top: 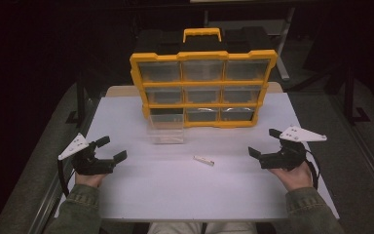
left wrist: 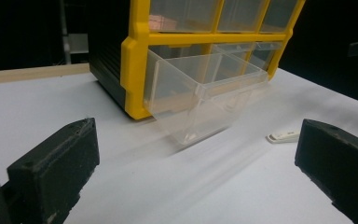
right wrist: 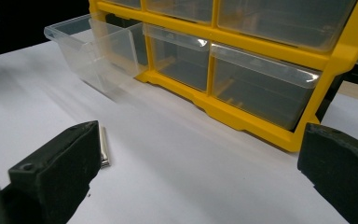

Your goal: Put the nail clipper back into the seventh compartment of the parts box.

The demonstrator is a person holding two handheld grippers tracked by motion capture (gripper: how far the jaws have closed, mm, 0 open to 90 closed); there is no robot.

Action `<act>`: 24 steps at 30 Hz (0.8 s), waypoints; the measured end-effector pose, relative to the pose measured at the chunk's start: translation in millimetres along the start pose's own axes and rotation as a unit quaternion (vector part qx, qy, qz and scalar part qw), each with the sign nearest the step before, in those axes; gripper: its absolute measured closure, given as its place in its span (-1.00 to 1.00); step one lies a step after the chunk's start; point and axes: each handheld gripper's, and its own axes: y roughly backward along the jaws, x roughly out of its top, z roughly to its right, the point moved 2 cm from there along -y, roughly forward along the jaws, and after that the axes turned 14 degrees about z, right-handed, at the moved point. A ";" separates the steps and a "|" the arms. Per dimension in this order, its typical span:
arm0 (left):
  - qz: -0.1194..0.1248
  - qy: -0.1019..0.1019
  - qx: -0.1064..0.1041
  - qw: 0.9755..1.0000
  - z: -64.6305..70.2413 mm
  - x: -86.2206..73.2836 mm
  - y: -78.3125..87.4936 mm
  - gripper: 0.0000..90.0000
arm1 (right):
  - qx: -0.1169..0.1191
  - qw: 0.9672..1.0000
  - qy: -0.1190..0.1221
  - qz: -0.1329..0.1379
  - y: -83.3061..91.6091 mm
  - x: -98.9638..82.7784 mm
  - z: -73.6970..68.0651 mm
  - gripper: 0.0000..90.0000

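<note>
High view: stood upright at the far middle of the white table (top: 175, 190), a yellow-framed organizer (top: 203, 89) with three rows of three clear drawers and a yellow handle on top. Pulled out from the bottom-left slot, a clear drawer (top: 166, 128), its front jutting toward the near side. Lay flat on the table in front of the organizer, a small pale stick-shaped piece (top: 203, 160), nearer the right side than the left and well apart from both tools. Rested near the left edge, the left gripper (top: 108, 149), jaws spread wide and holding nothing. Rested near the right edge, the right gripper (top: 263, 142), likewise wide open and empty. Came in from the bottom, two sleeved forearms.

Left gripper view: rose from the lower corners, two black jaws far apart, with bare table between them. Seen ahead, the open drawer (left wrist: 200, 100), tilted slightly down at its front, apparently empty. Lay beyond the right-hand jaw, the pale piece (left wrist: 283, 136), not touching it.

Right gripper view: again two black jaws set wide, gripping nothing. Lay just beside the left-hand jaw, partly hidden behind it, the piece (right wrist: 104, 147); whether touching, could not tell. Behind, the organizer's bottom row and the drawer (right wrist: 93, 51) at far left.
</note>
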 end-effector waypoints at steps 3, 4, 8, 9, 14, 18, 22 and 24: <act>0.000 -0.001 0.000 1.000 0.0 0.1 0.1 -1.00 | 0.004 1.000 0.002 -0.004 -1.9 2.5 -1.6 -1.00; 0.000 0.000 0.000 1.000 0.2 0.1 0.0 -1.00 | 0.006 1.000 0.004 -0.004 -2.9 3.4 -2.0 -1.00; 0.000 -0.002 -0.001 1.000 0.5 0.2 0.0 -1.00 | 0.012 1.000 0.007 -0.007 -6.2 6.8 -4.4 -1.00; 0.000 -0.002 -0.001 1.000 0.4 0.2 0.1 -1.00 | 0.014 1.000 0.008 -0.007 -7.0 7.4 -4.9 -1.00; 0.001 -0.001 -0.001 1.000 0.6 0.1 -0.2 -1.00 | 0.024 1.000 0.006 -0.013 -12.0 9.3 -8.0 -1.00; 0.000 -0.002 0.000 1.000 0.9 0.4 -0.1 -1.00 | 0.032 0.999 0.009 -0.022 -17.3 10.2 -11.1 -1.00; 0.000 -0.002 -0.001 1.000 1.0 0.3 -0.2 -1.00 | 0.039 0.999 0.008 -0.025 -21.6 11.8 -14.1 -1.00; 0.000 -0.002 0.000 1.000 0.9 0.3 -0.2 -1.00 | 0.043 0.999 0.011 -0.029 -23.6 12.4 -15.6 -1.00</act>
